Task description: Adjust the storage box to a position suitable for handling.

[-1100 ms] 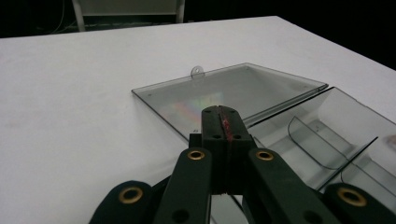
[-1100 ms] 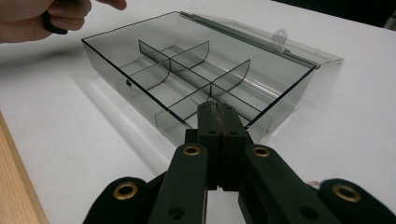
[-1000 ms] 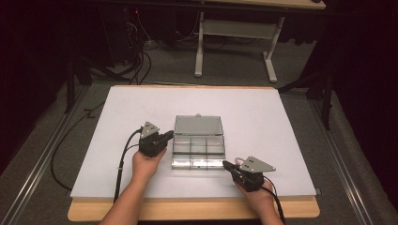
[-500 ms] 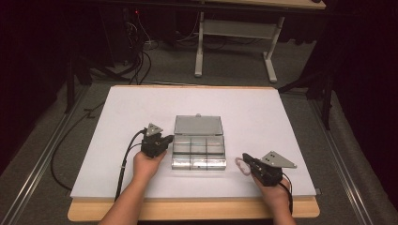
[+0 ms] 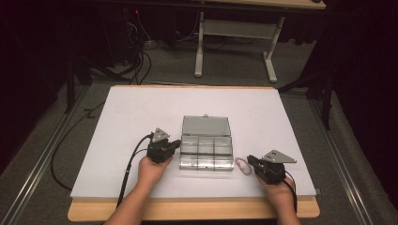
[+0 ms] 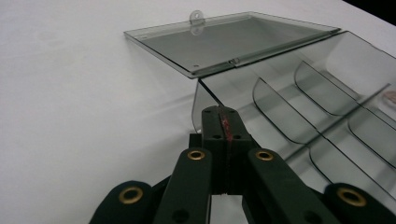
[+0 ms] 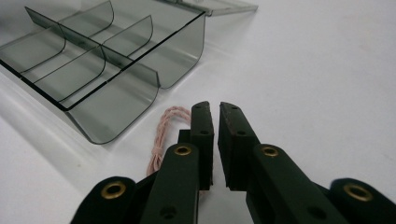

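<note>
Pink twisted cord loop lies on the tabletop beside the open clear organizer box.

The pink cord loop [image 5: 242, 165] rests on the white tabletop [image 5: 131, 122], just right of the box's near right corner. The right gripper [image 5: 250, 161] sits at the loop's right edge; its fingers [image 7: 201, 126] have just been parting to a narrow gap, nothing between them, the cord lying left of them. The clear box [image 5: 206, 152] has empty compartments, its lid [image 5: 206, 125] folded flat on the far side. The left gripper [image 5: 177, 143], fingers closed together, touches the box's left wall.
</note>
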Demonstrator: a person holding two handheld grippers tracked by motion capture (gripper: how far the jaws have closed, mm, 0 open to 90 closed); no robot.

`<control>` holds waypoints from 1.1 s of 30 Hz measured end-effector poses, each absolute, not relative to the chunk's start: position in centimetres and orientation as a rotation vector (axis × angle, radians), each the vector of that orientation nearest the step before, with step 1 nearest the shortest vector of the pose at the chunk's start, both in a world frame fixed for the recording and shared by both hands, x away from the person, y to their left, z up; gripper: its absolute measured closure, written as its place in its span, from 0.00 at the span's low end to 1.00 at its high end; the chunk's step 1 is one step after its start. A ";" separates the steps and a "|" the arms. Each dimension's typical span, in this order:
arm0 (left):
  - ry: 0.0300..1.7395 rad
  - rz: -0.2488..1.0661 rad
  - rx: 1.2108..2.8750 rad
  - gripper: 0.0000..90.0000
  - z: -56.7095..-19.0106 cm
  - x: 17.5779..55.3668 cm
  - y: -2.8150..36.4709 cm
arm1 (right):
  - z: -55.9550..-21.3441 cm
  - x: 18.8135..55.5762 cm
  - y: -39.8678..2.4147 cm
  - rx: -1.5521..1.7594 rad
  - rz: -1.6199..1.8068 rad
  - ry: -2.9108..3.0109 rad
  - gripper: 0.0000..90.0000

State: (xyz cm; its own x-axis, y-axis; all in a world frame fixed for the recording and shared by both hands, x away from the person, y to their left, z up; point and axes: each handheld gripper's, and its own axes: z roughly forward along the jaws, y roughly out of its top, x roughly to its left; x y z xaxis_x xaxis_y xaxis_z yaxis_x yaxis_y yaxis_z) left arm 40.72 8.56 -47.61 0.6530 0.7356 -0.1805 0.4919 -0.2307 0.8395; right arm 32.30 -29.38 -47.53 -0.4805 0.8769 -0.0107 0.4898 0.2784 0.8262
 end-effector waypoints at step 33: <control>0.931 0.276 1.947 1.00 -48.1 40.5 5.7 | -47.8 32.9 -32.6 1.363 0.909 2.066 0.98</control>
State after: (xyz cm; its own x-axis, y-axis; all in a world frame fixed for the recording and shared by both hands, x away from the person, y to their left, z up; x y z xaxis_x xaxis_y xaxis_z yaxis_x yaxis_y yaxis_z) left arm 40.54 5.74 -48.14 0.6876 0.7050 -0.1740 0.4962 -0.2813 0.8214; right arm 32.89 -32.60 -47.83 -0.3743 0.9262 -0.0450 0.5925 0.2762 0.7567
